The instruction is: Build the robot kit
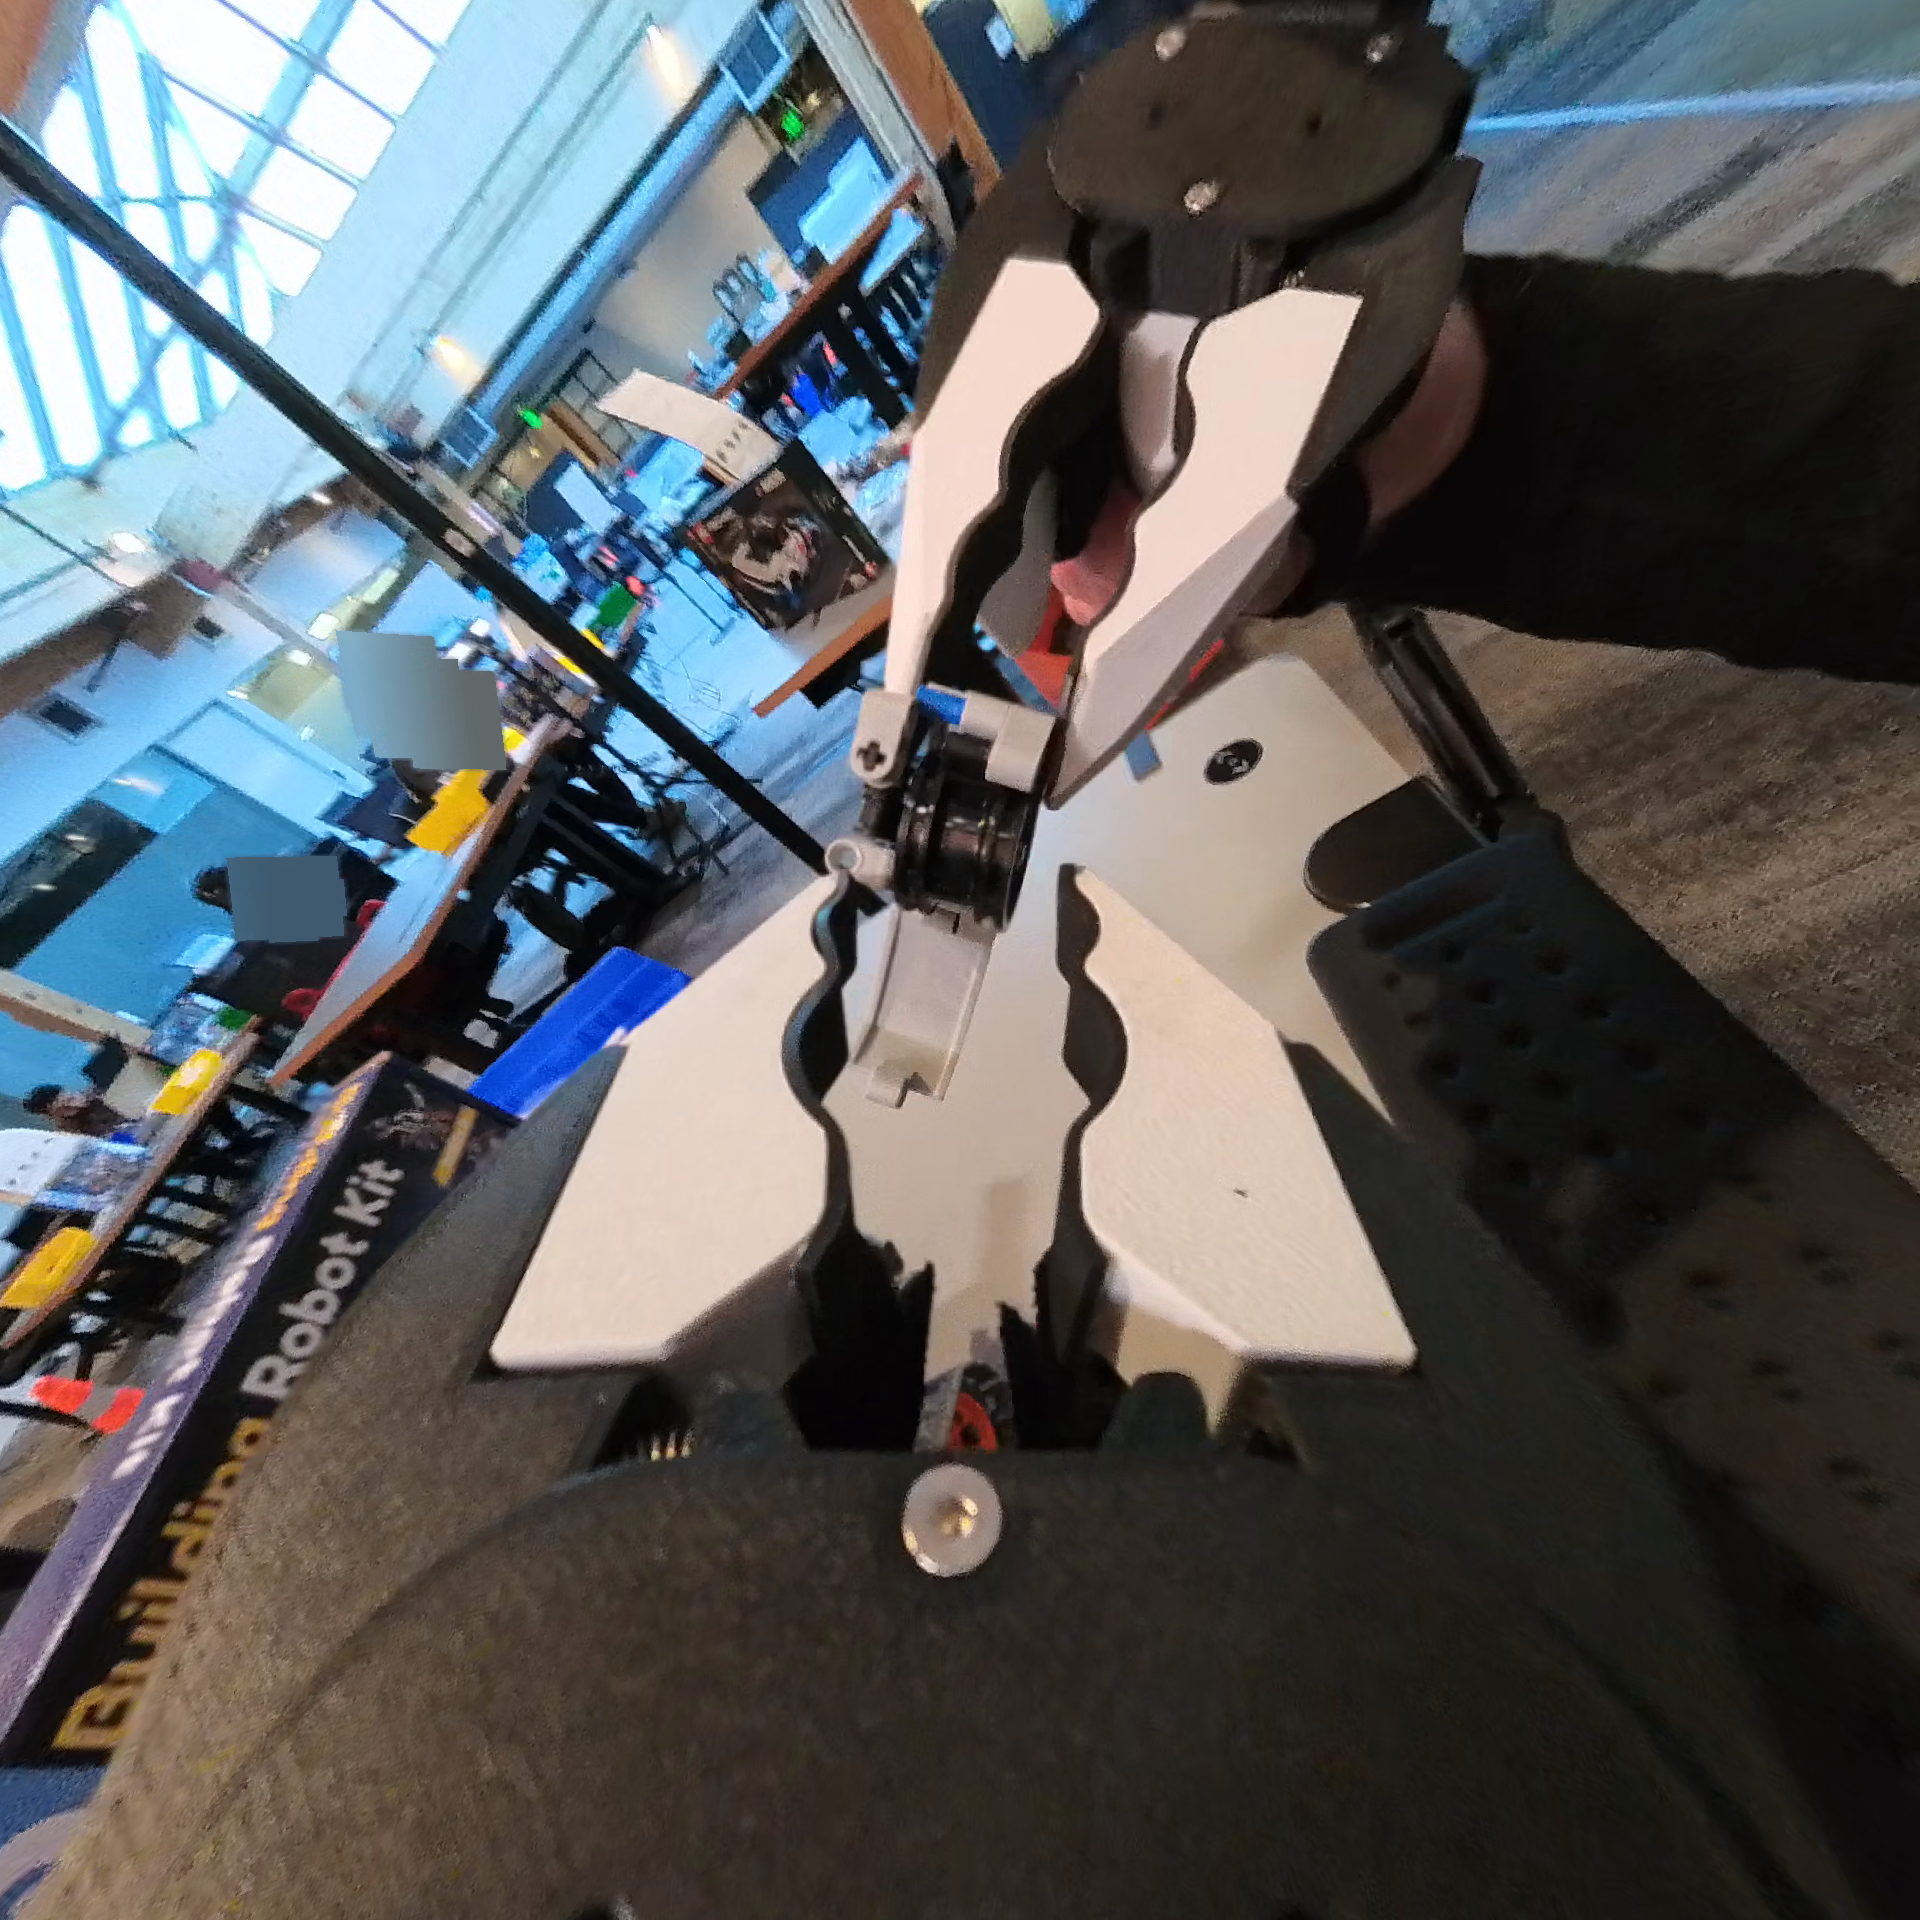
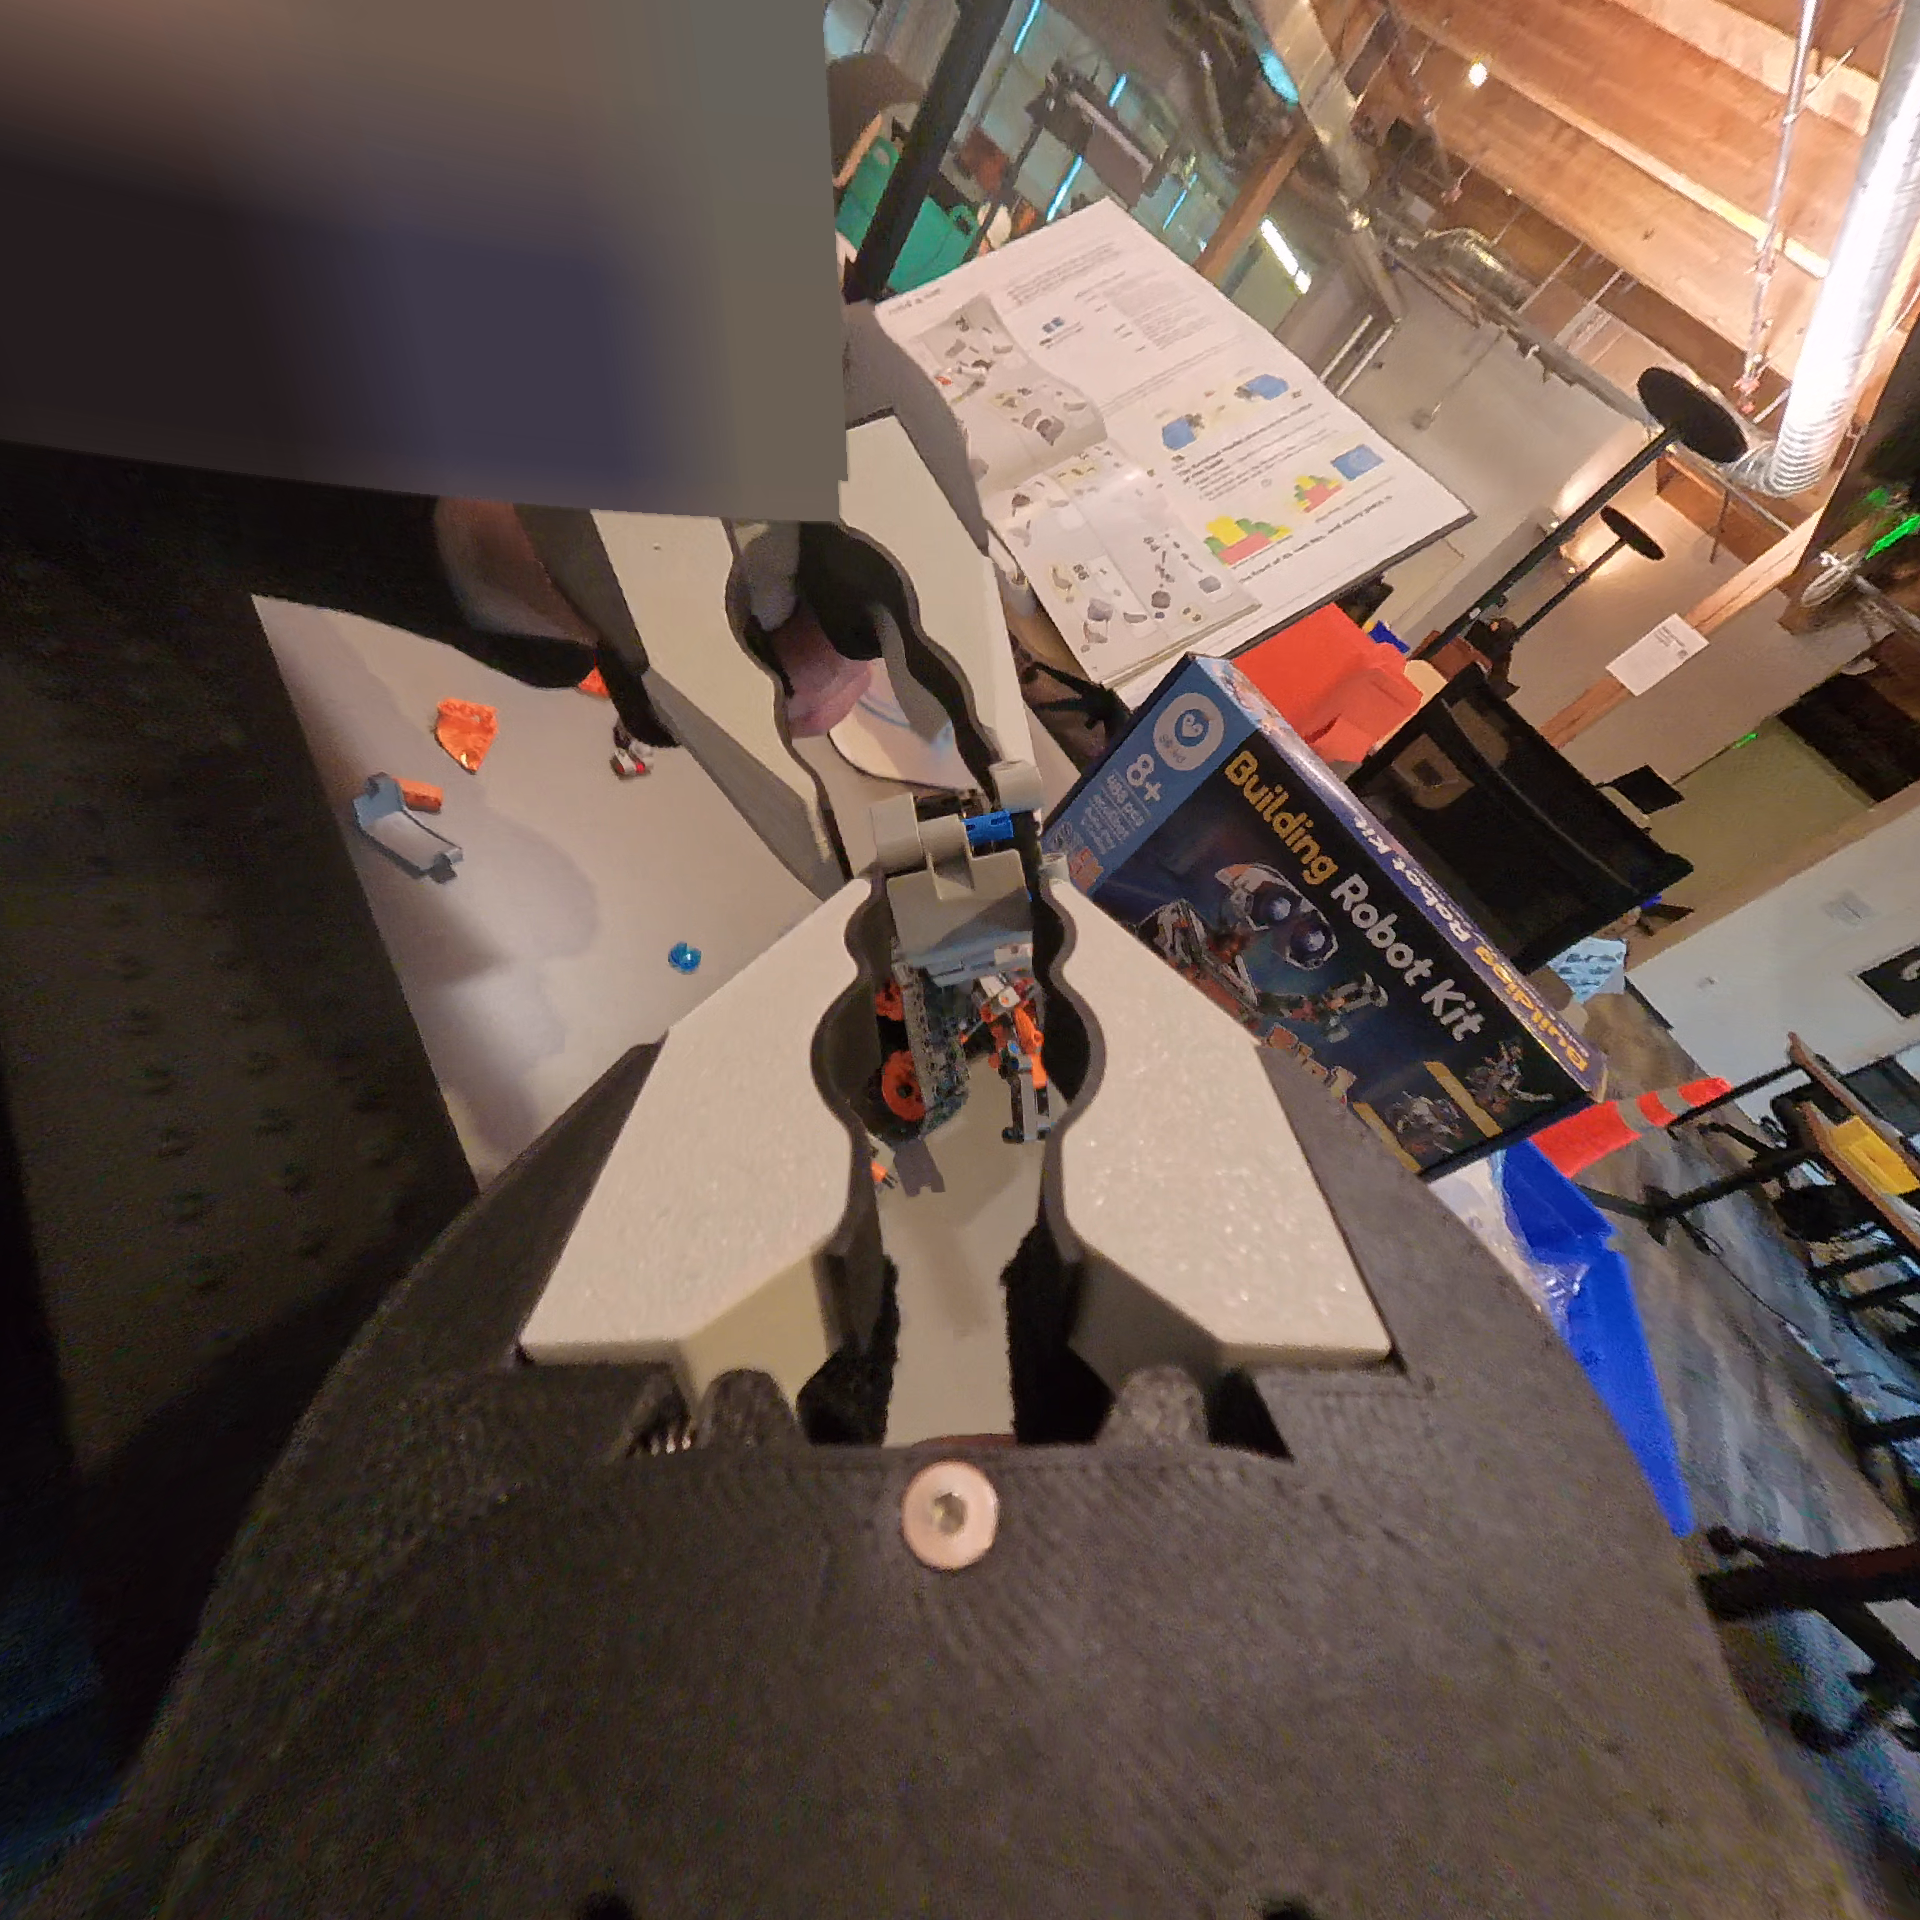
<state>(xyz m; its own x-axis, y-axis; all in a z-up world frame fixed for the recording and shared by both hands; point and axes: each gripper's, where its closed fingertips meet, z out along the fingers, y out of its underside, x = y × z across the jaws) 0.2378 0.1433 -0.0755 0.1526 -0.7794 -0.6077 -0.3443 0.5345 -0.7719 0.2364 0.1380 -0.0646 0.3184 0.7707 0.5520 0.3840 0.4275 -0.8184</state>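
Right hand-held gripper (image 2: pixel 956 894) was squeezed shut on a small toy (image 2: pixel 940 997), holding it up over the table (image 2: pixel 520 914). Left hand-held gripper (image 1: pixel 951 883) was partly open around the toy's grey end, not pinching. Loose bits (image 2: pixel 400 831) lay on the table, near a box (image 2: pixel 1330 935).

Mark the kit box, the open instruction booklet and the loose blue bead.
kit box (image 2: pixel 1340 935): right wrist view, front face.
instruction booklet (image 2: pixel 1143 416): right wrist view, open page.
blue bead (image 2: pixel 683 956): right wrist view, its middle.
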